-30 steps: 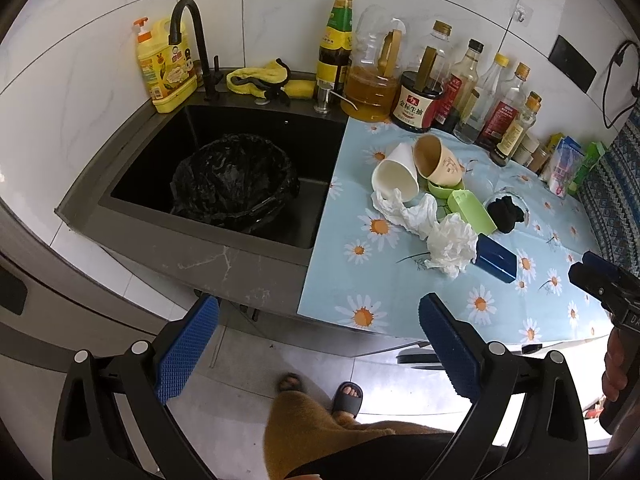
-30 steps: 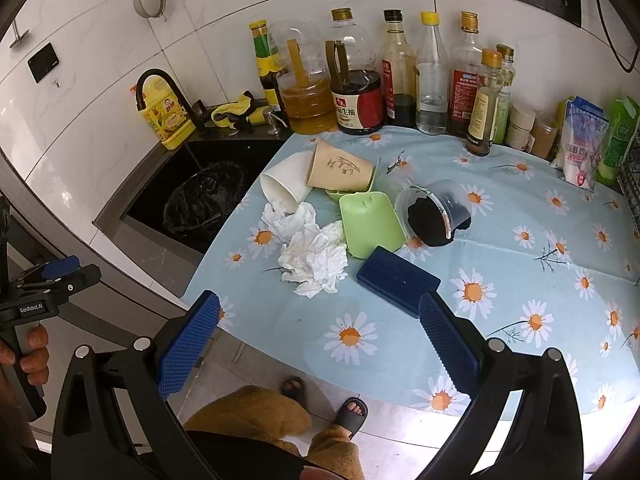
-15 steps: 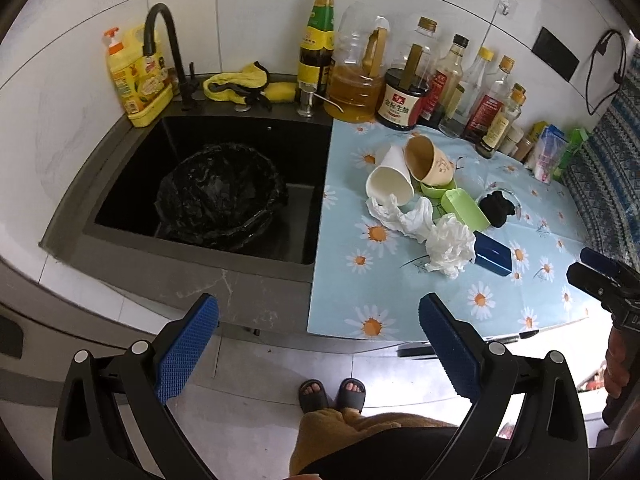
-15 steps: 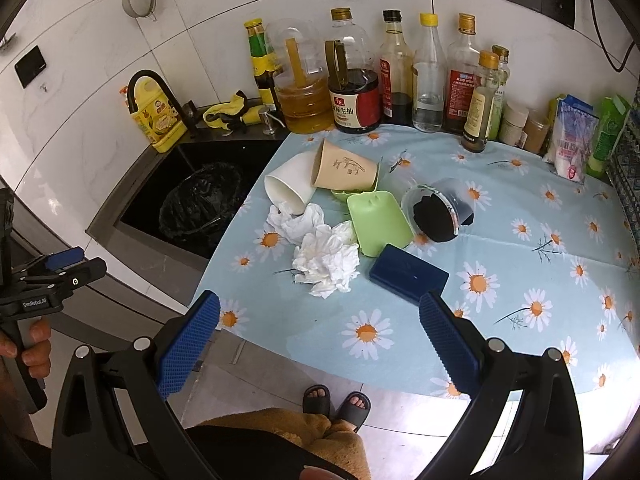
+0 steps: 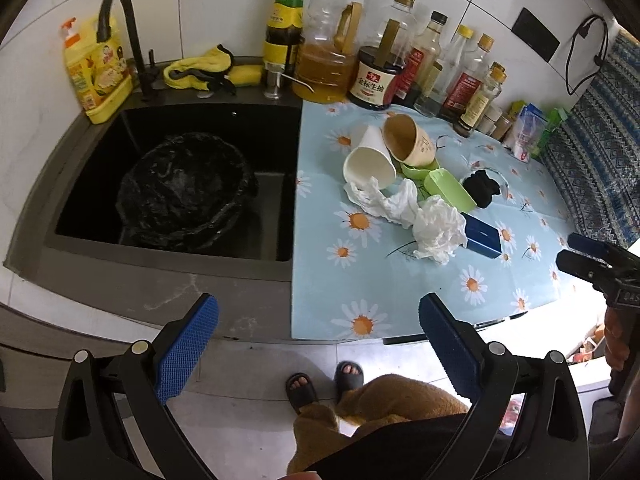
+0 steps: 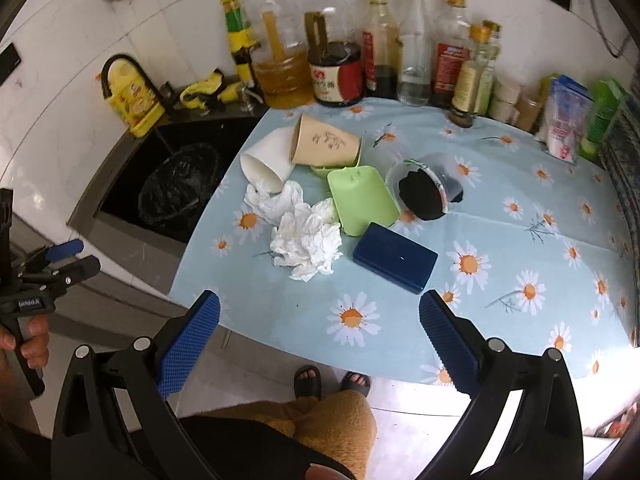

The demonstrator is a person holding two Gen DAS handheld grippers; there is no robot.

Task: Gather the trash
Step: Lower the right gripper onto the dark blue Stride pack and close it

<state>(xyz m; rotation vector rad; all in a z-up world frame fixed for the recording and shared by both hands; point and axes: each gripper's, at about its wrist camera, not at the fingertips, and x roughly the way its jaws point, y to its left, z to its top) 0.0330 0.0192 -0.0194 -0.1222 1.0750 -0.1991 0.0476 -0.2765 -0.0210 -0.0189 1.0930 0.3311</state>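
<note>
Trash lies on the daisy-print cloth: crumpled white tissues, a tipped white paper cup, a tipped tan paper cup, a green tray, a dark blue box and a clear cup with black stuff inside. A black bag-lined bin sits in the sink. My left gripper hangs open off the counter's front edge. My right gripper is open too, short of the tissues and box.
Oil, sauce and vinegar bottles line the tiled back wall. A yellow detergent bottle and black faucet stand by the sink. Packets crowd the far right. The person's sandalled feet are on the floor below.
Both grippers have pulled back and risen a little, so the counter looks smaller and further away. Both stay open and nothing on the counter has moved.
</note>
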